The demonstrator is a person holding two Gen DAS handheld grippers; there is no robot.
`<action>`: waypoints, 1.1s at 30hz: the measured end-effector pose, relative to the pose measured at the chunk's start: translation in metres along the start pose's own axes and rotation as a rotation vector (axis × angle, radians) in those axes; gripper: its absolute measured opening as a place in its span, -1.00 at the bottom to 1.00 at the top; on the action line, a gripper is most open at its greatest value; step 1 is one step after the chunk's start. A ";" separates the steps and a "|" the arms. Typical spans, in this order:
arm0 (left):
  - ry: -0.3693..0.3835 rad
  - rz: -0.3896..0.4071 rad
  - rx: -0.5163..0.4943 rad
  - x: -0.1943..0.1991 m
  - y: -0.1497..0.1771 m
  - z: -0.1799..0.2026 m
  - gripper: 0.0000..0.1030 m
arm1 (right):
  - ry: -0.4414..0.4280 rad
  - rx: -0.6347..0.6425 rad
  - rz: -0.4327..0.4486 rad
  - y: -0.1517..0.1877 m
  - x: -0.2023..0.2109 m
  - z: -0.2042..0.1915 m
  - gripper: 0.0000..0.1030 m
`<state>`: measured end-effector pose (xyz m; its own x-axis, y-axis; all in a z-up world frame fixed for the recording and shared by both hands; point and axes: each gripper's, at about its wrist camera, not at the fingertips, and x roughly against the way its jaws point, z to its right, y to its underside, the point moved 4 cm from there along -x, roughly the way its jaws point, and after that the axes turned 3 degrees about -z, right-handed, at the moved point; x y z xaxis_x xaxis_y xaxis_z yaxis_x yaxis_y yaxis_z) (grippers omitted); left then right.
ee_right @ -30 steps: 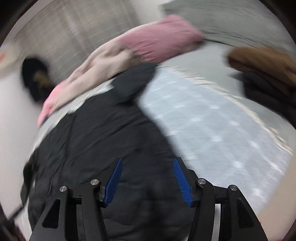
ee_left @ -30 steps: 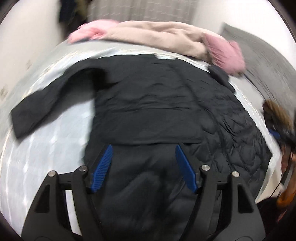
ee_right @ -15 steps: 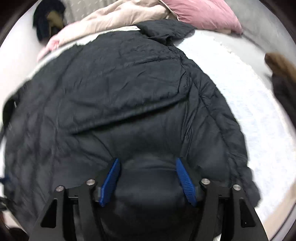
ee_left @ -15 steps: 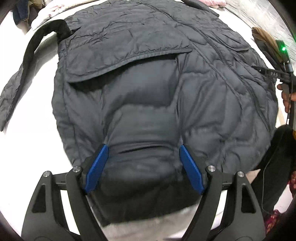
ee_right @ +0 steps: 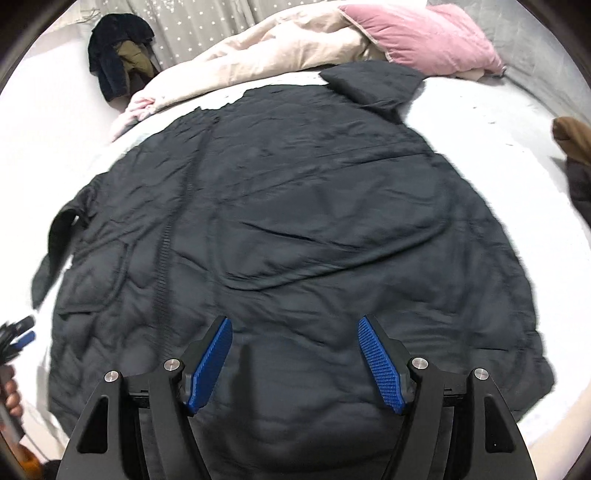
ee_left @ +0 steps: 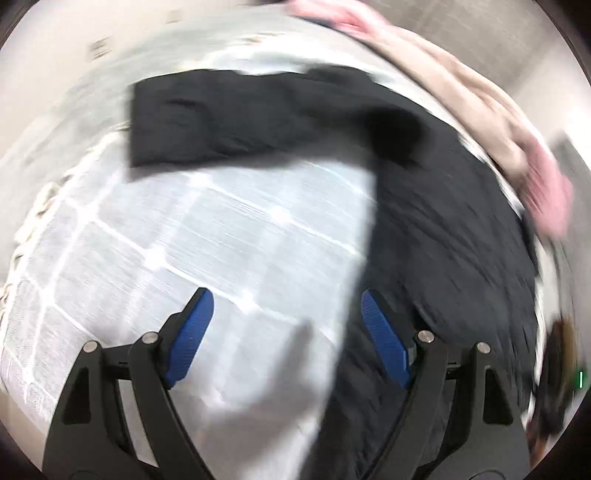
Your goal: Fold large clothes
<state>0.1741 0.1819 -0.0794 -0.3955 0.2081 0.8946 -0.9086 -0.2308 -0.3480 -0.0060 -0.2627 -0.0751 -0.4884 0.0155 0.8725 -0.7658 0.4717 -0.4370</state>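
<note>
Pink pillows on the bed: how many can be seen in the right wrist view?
1. The pink pillow lies at the far end of the bed, on the beige duvet, just beyond the black jacket. The duvet may hide others.

A large black quilted jacket (ee_right: 280,206) lies spread flat on the white bed (ee_right: 509,155), its zipper running down the left part and one sleeve folded across the body. The right gripper (ee_right: 295,360) hangs over the lower hem with its blue fingers (ee_right: 380,363) wide apart and nothing between them. Behind the jacket lie a beige blanket (ee_right: 266,55) and a pink pillow (ee_right: 424,37).
</note>
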 end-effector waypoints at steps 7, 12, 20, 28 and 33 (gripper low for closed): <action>-0.030 0.029 0.206 -0.035 -0.047 -0.030 0.60 | -0.037 0.024 -0.036 -0.009 -0.024 -0.036 0.40; 0.035 0.115 0.331 -0.040 -0.074 -0.042 0.60 | -0.020 0.036 -0.062 -0.008 -0.034 -0.046 0.40; 0.058 0.248 0.571 -0.046 -0.103 -0.068 0.21 | -0.001 0.034 -0.069 -0.011 -0.043 -0.051 0.40; -0.213 0.388 0.502 -0.011 -0.132 -0.102 -0.92 | -0.010 0.021 -0.062 -0.015 -0.043 -0.049 0.40; -0.414 0.442 0.413 0.007 -0.166 -0.119 -0.73 | -0.019 0.040 -0.048 -0.017 -0.039 -0.050 0.40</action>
<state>0.3058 0.3350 -0.0492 -0.5559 -0.3449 0.7563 -0.5193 -0.5663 -0.6400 0.0472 -0.2268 -0.0911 -0.4584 -0.0235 0.8885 -0.8046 0.4357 -0.4035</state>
